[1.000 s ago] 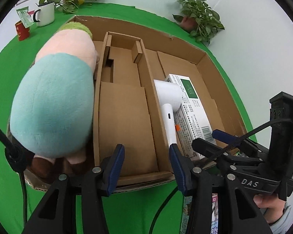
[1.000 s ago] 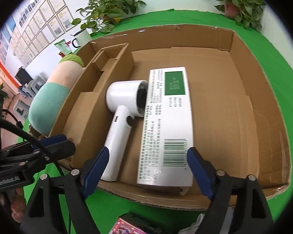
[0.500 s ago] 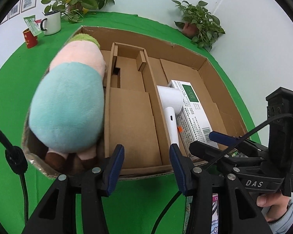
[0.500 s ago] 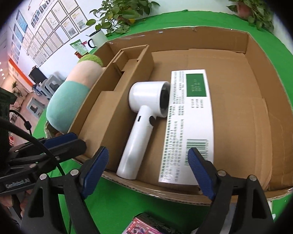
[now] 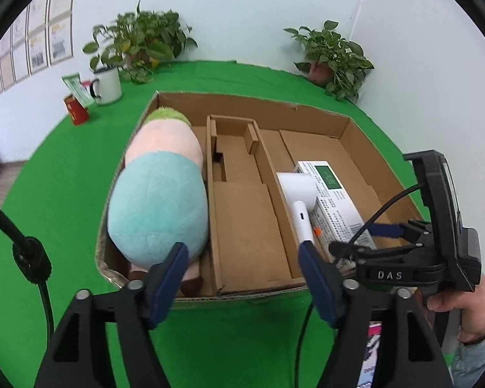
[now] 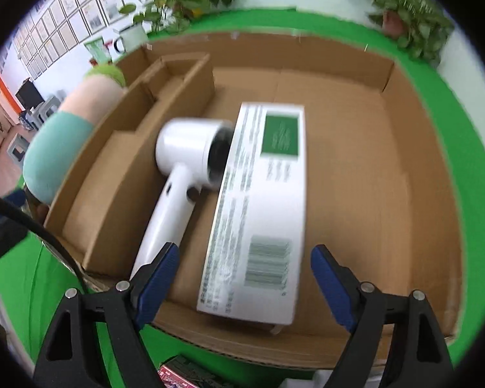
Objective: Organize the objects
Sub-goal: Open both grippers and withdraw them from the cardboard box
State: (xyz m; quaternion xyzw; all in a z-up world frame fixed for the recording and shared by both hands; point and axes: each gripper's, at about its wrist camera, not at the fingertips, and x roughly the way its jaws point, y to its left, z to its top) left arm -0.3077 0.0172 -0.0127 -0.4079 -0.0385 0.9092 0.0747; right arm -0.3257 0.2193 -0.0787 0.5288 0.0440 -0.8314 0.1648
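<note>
Both grippers hang with jaws apart, the left gripper having just opened wider with nothing between them, the right gripper over the white box, which looks light, stiff and best pinched across its narrow sides.

A shallow cardboard box lies on a green desk. Its left compartment is filled by a plush toy that bulges above the box rim. The middle insert is bare cardboard. In the right compartment a white hair dryer and a white carton touch (the floor to the carton's right is bare). The right claw hangs over the box's near right corner.
</note>
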